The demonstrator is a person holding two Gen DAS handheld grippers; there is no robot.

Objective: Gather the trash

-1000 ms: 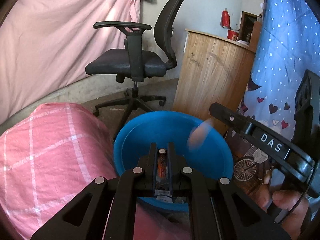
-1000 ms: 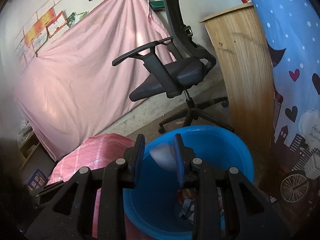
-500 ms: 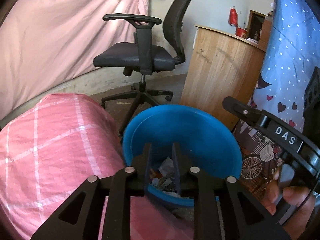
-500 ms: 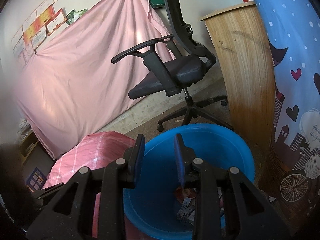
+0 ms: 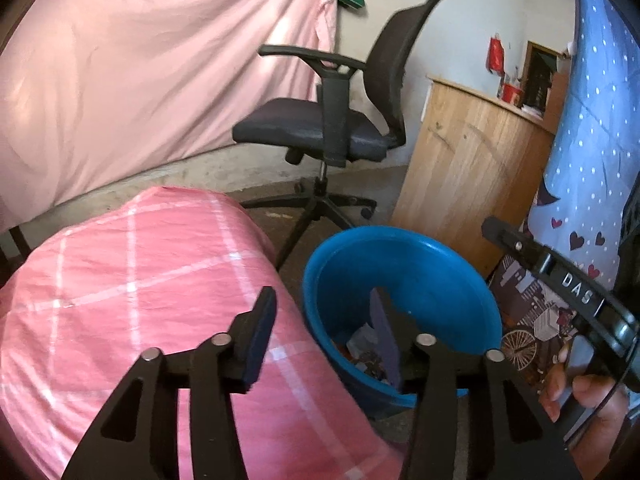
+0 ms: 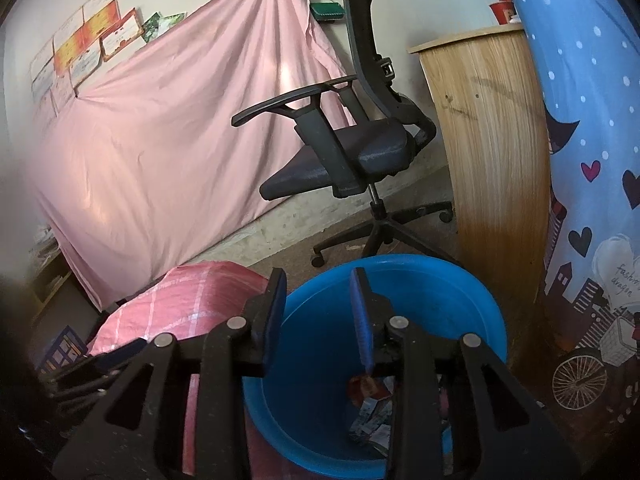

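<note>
Gaping upward, blue bin (image 6: 460,280), both tongs empty

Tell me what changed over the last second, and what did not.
The left claw let go of the small orange piece it held over the blue bucket, then opened wide and swung left toward the pink sack. The pale piece between the right claw's fingers also dropped. Both claws are now empty. The bucket, trash and office chair stayed put.

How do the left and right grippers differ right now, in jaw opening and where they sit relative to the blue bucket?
The left gripper is spread wide; the right gripper is open more narrowly. The left one straddles the blue bucket rim and the pink sack; the right one points mostly into the bucket. Both hold nothing.
</note>
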